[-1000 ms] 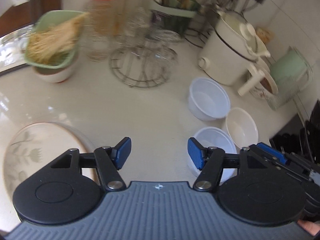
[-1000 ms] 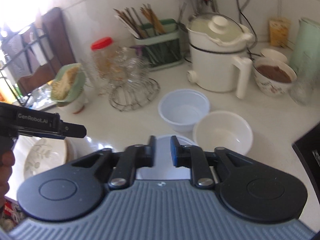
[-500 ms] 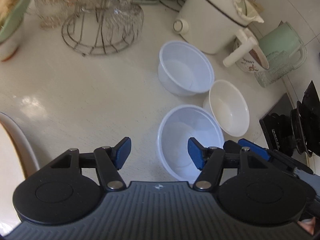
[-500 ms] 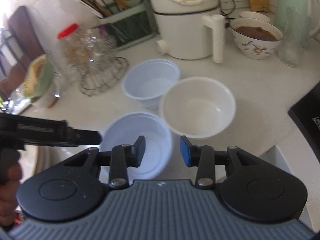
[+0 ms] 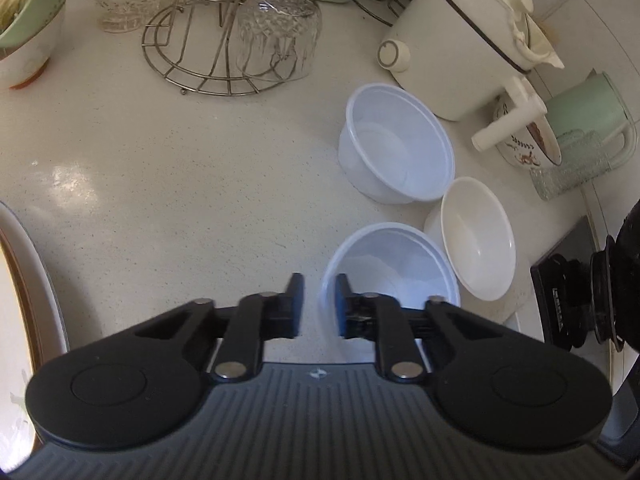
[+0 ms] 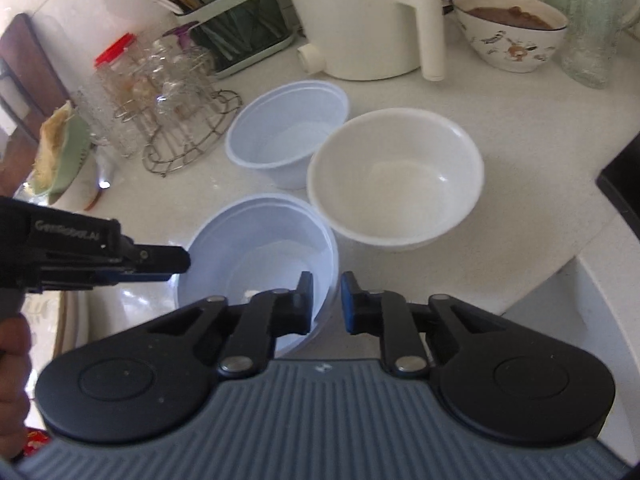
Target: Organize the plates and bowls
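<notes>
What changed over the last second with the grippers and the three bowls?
The left gripper moved right and forward from beside the plate to the near bowl and narrowed astride its left rim. The right gripper opened, then narrowed astride the same bowl's right rim. Whether either grips firmly is unclear. The far bowl and the cream bowl stayed put.

A pale speckled stone countertop (image 5: 168,184) shines with soft window glare. Behind it stands a white tiled wall (image 5: 592,12). A dark wooden chair (image 6: 24,64) stands at far left.
</notes>
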Available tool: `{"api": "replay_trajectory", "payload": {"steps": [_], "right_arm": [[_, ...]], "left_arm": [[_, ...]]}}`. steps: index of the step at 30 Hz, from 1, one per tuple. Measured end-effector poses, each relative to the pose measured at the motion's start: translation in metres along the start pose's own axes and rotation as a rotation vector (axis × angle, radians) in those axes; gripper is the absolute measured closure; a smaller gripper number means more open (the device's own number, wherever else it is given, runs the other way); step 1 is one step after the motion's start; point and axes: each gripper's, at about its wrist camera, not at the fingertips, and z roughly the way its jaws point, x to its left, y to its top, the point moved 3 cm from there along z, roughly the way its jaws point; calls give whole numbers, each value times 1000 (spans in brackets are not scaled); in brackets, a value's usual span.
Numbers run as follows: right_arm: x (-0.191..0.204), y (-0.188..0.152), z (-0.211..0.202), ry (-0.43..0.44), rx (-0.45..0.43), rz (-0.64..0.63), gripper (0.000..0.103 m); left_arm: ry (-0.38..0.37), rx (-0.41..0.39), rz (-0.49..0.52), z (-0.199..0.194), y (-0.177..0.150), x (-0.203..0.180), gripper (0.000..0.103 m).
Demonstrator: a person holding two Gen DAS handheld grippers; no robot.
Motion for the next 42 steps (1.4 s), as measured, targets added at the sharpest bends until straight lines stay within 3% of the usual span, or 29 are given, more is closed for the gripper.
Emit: {"api": "replay_trajectory", "payload": {"steps": [8,17,26,35,42], "right_arm": [[12,-2,-4,66,17,-42,88],[53,5,-3,172,20,-109,88],[84,6,18,188,45,-171,88],[85,-3,27,184,61,-175,87],[87,1,16,230,30,-175,82]], "left_arm": [[13,-10,-28,-18,-6,13,93],[72,-61,-86,-55,-5,50,93],[146,-65,-121,-55,-11,73,92],[185,-77,-88,-50,-16,75,91],[172,-86,-61,-54,-15,72,72]]}}
